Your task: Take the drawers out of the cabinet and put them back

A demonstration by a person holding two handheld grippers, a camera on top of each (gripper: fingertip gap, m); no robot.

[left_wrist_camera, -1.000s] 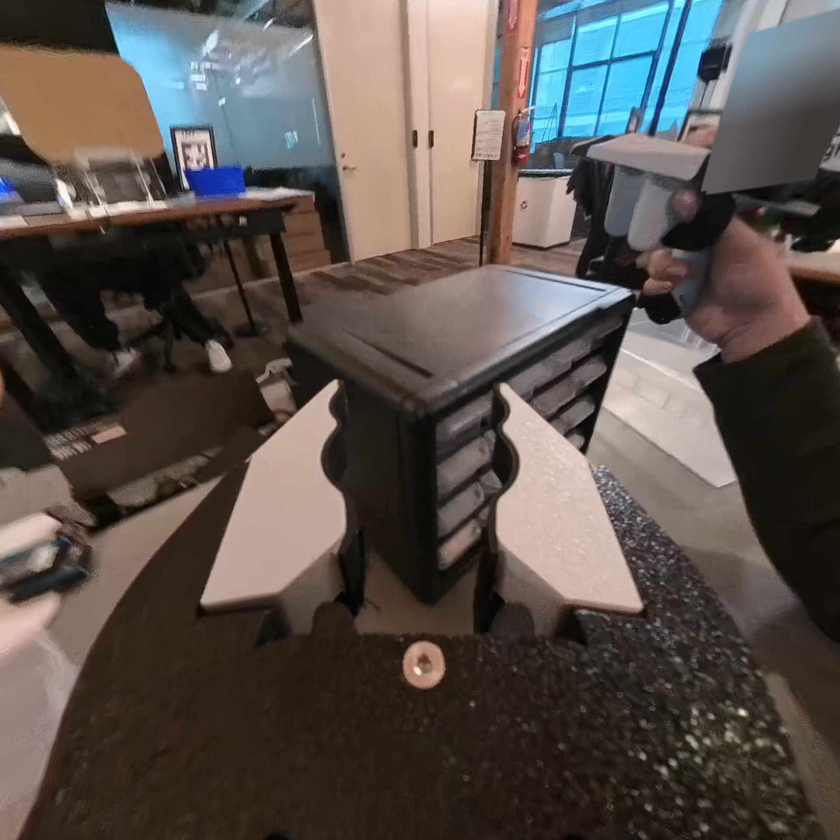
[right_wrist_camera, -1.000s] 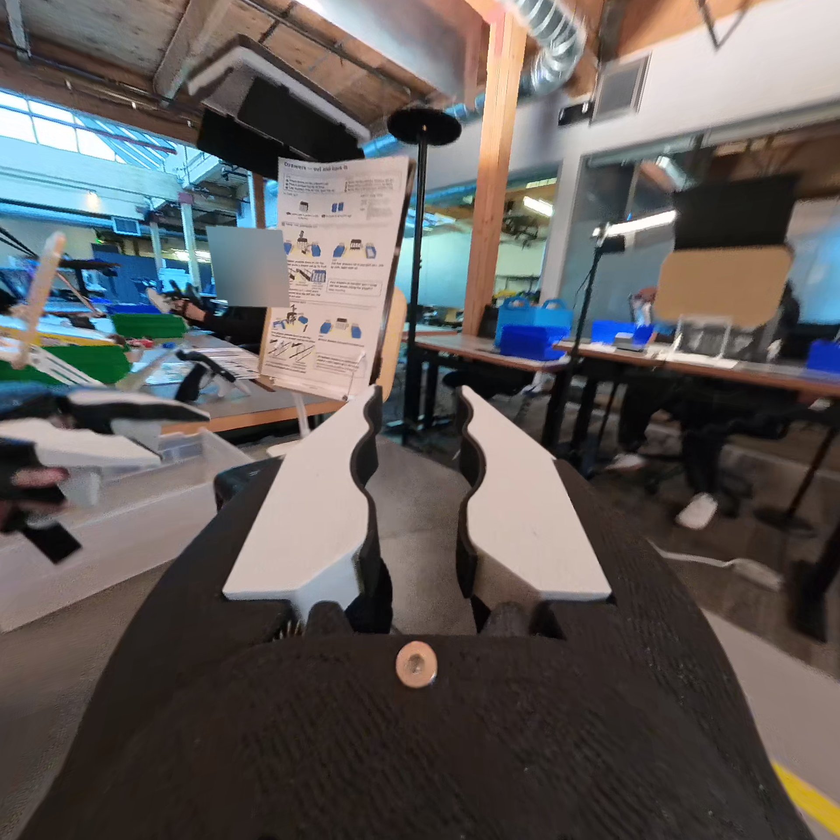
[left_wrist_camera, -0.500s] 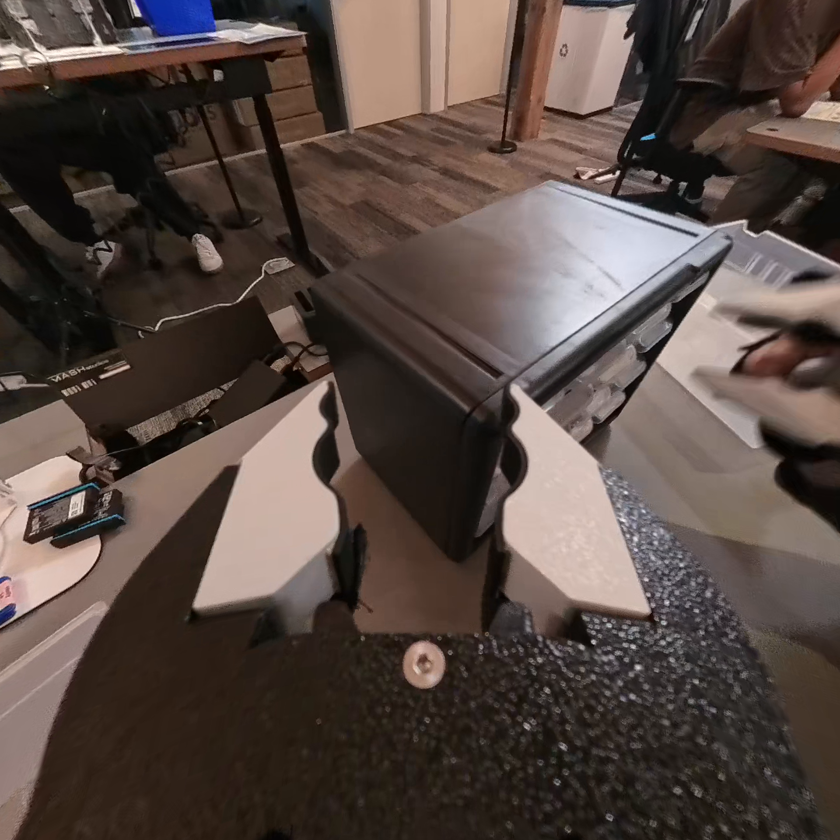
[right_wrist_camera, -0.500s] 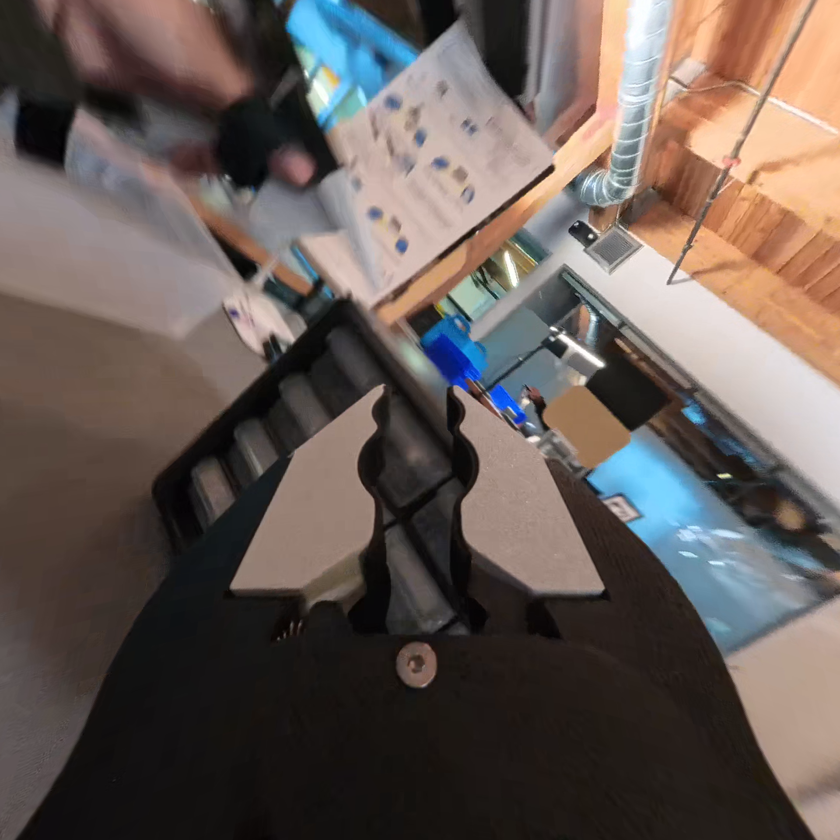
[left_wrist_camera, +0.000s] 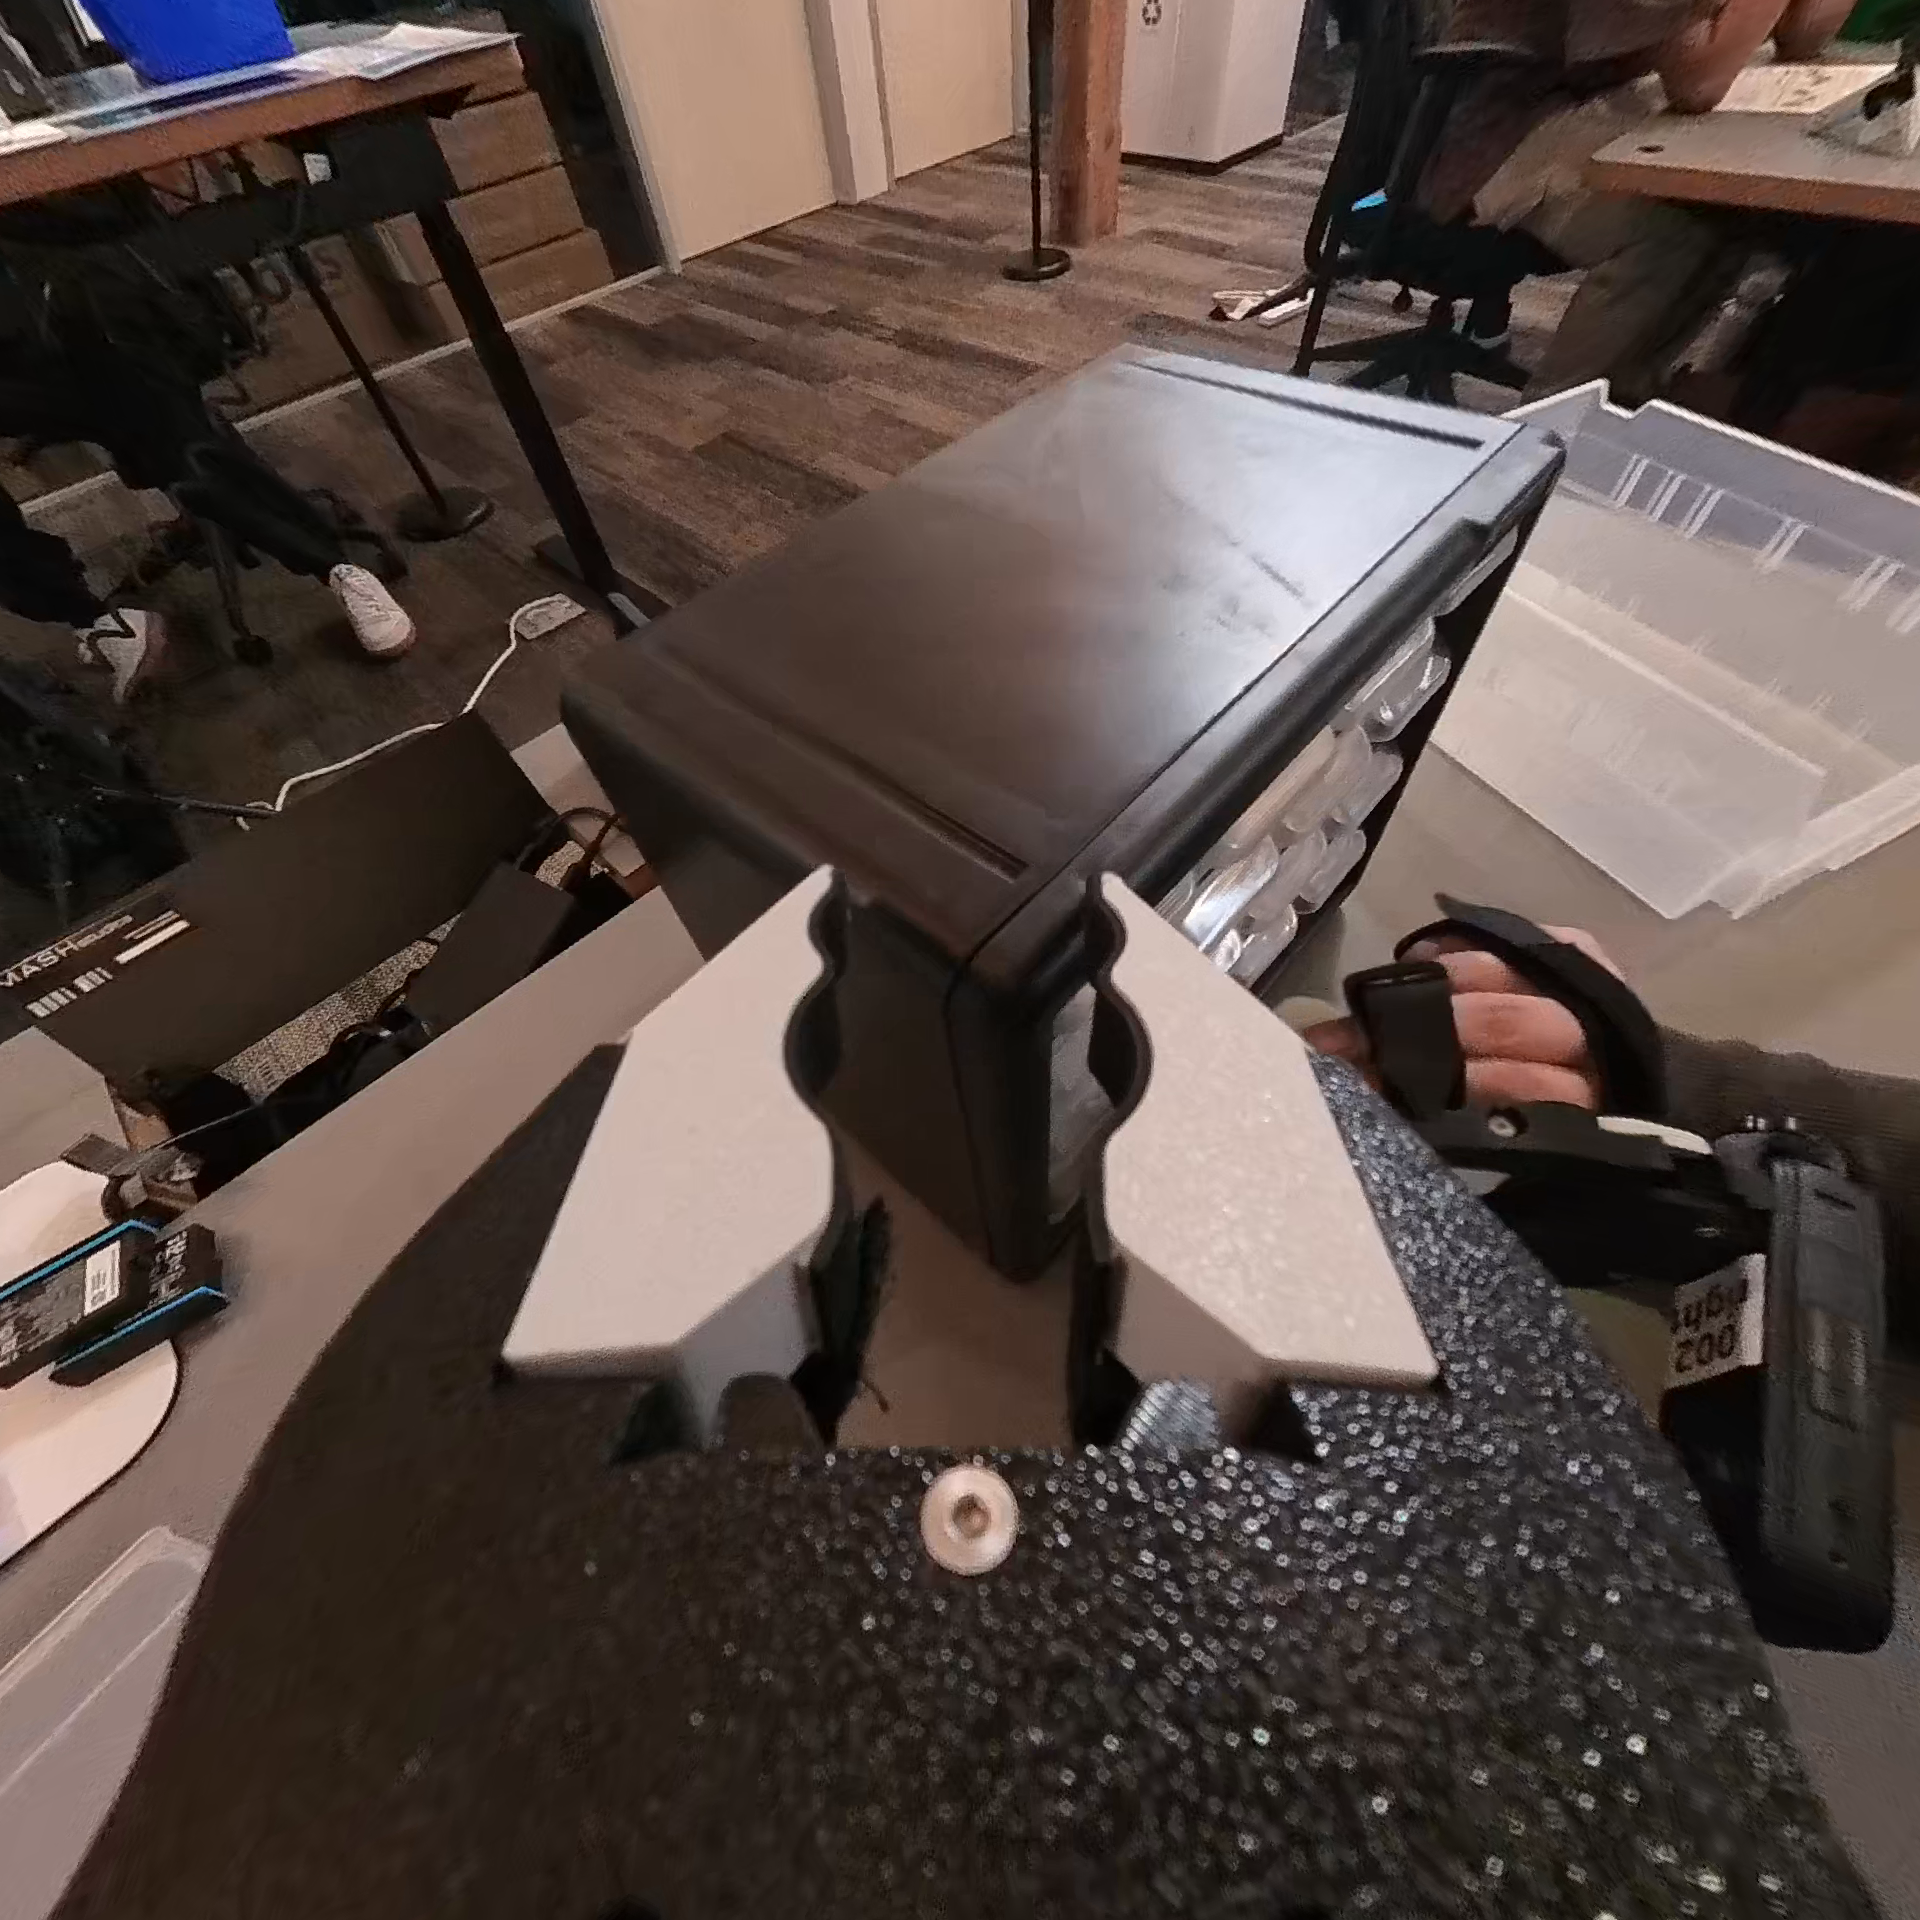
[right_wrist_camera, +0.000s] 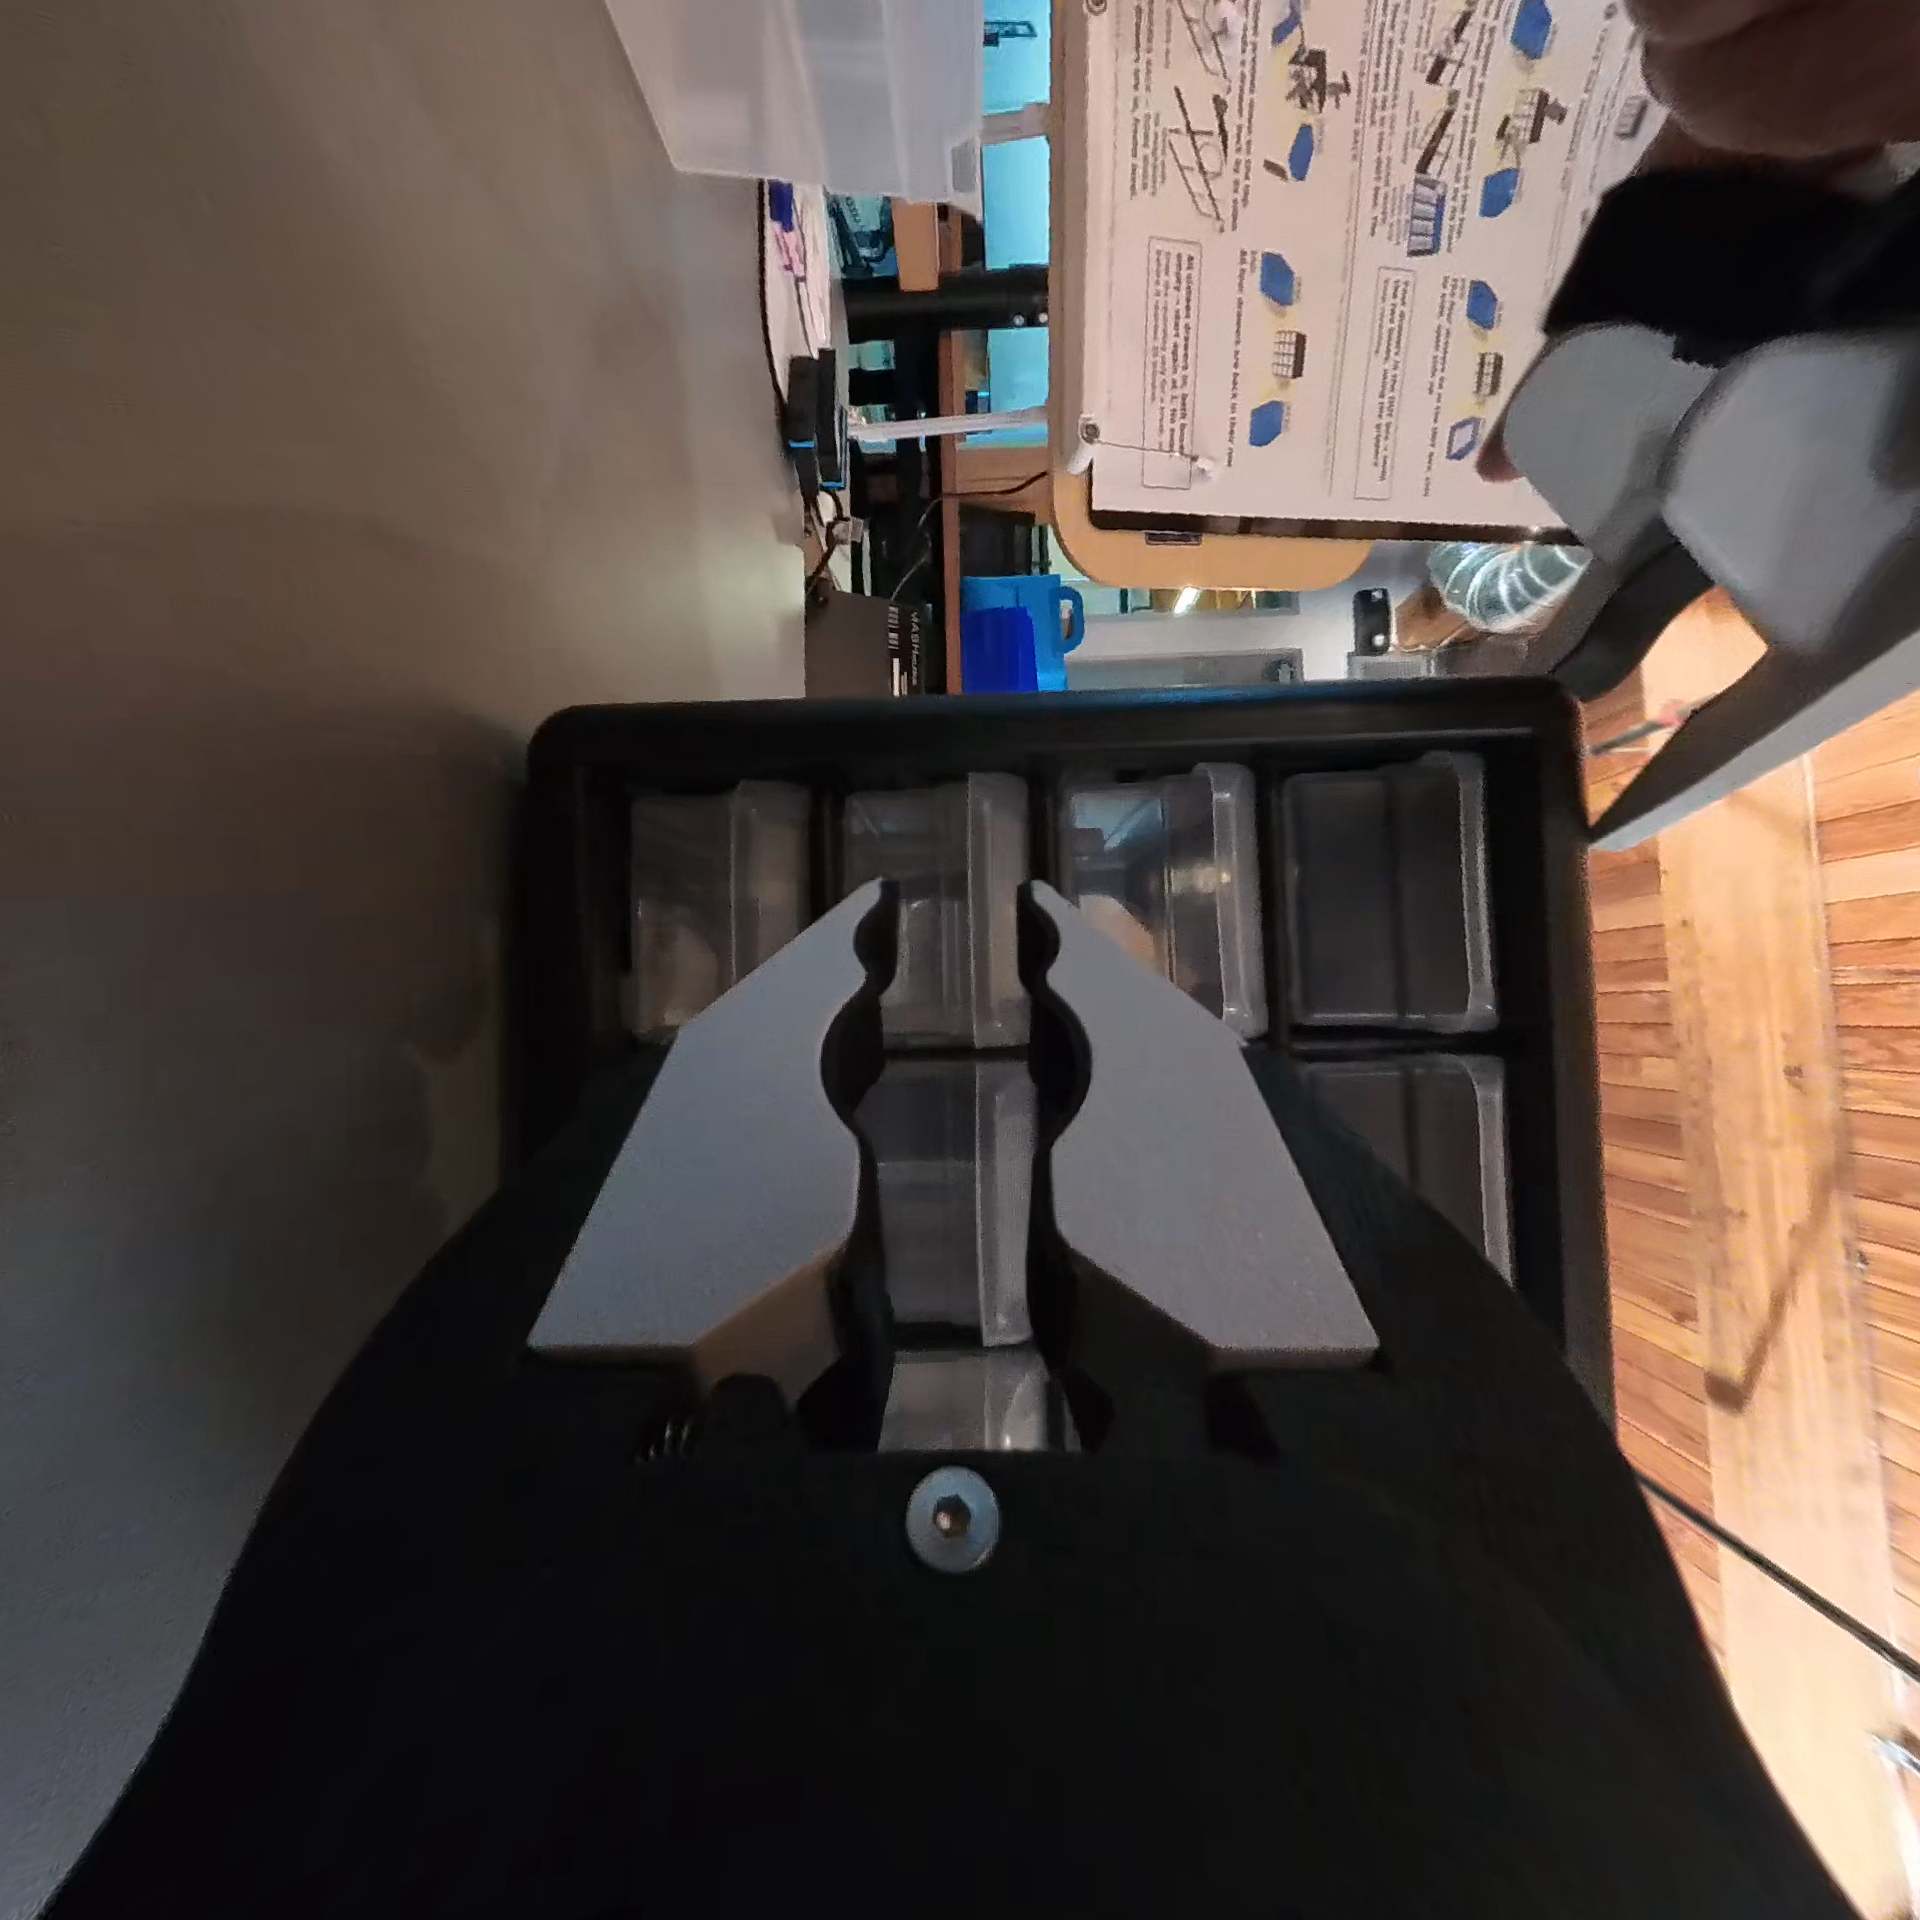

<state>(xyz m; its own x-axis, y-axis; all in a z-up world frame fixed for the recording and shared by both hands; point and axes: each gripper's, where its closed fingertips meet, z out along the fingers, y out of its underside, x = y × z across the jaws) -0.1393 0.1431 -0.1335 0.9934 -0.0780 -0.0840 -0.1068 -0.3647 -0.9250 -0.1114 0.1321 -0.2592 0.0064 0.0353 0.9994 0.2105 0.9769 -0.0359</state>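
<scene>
A black cabinet [left_wrist_camera: 1091, 623] with small clear drawers [left_wrist_camera: 1340, 769] stands on the grey table [left_wrist_camera: 416, 1091]. My left gripper [left_wrist_camera: 966, 904] is open, and its fingers straddle the cabinet's near top corner. The right wrist view is rolled sideways and faces the cabinet front [right_wrist_camera: 1039, 717], where the drawers sit in two columns. My right gripper [right_wrist_camera: 961, 894] is open, close in front of a clear drawer [right_wrist_camera: 935, 956] in the second row up from the table. The hand holding the right gripper [left_wrist_camera: 1496, 1039] shows at the cabinet's front. The left gripper [right_wrist_camera: 1714, 488] shows above the cabinet.
A clear plastic bin [left_wrist_camera: 1714, 623] lies on the table beyond the cabinet and also shows in the right wrist view [right_wrist_camera: 831, 94]. An instruction sheet on a board [right_wrist_camera: 1299, 260] stands behind. Black devices with blue edges [left_wrist_camera: 94, 1299] lie at the left. A seated person [left_wrist_camera: 1558, 156] is far back.
My right gripper swung down from facing the room, rolled sideways and came close to the drawer fronts. My left gripper tilted down over the cabinet's top corner. Both stayed open.
</scene>
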